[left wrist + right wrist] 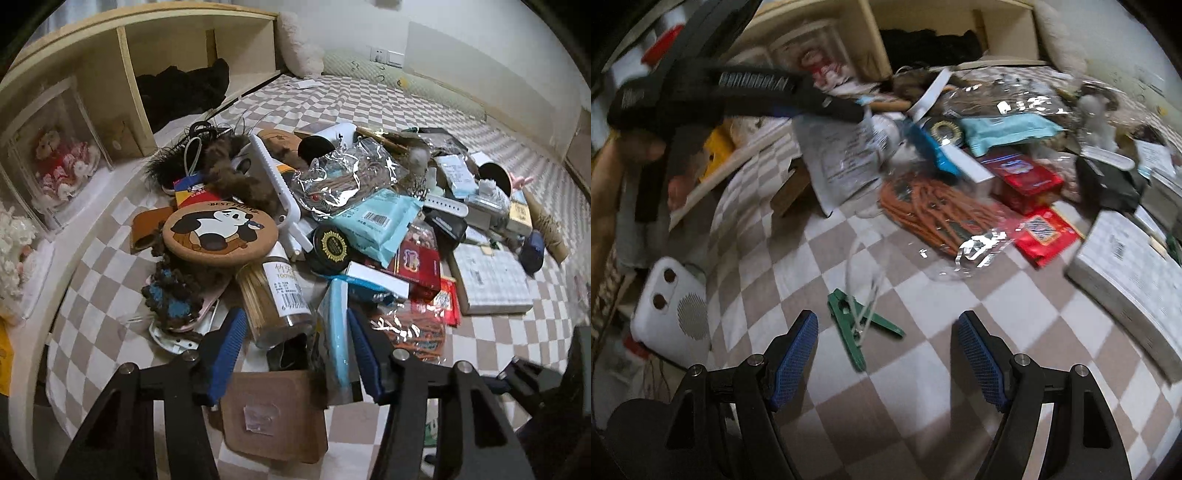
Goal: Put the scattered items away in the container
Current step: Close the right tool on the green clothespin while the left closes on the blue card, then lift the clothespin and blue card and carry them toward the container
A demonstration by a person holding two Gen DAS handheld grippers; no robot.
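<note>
Bedspread (369, 110): woven cloth, matt, checked.
Shelf unit (166, 40): pale wood, smooth, unvarnished look.
Display case (55, 155): clear hard plastic, glossy.
Round coaster (219, 230): cork, matt, fine-grained, printed face.
Square coaster (273, 413): cork, matt.
Toothpick jar (277, 295): clear glossy plastic, paper label, pale wood sticks inside.
Wrapper (351, 166): crinkled clear film, highly reflective.
Wipes pack (376, 221): soft blue plastic, satin.
Round tin (330, 245): black, glossy.
Clothes peg (849, 325): green plastic, smooth, with a wire spring.
Cord bundle (931, 214): orange, in shiny clear film.
Gripper pads (796, 354): blue, rough, cross-hatched; arms black matt plastic, metal bolts.
</note>
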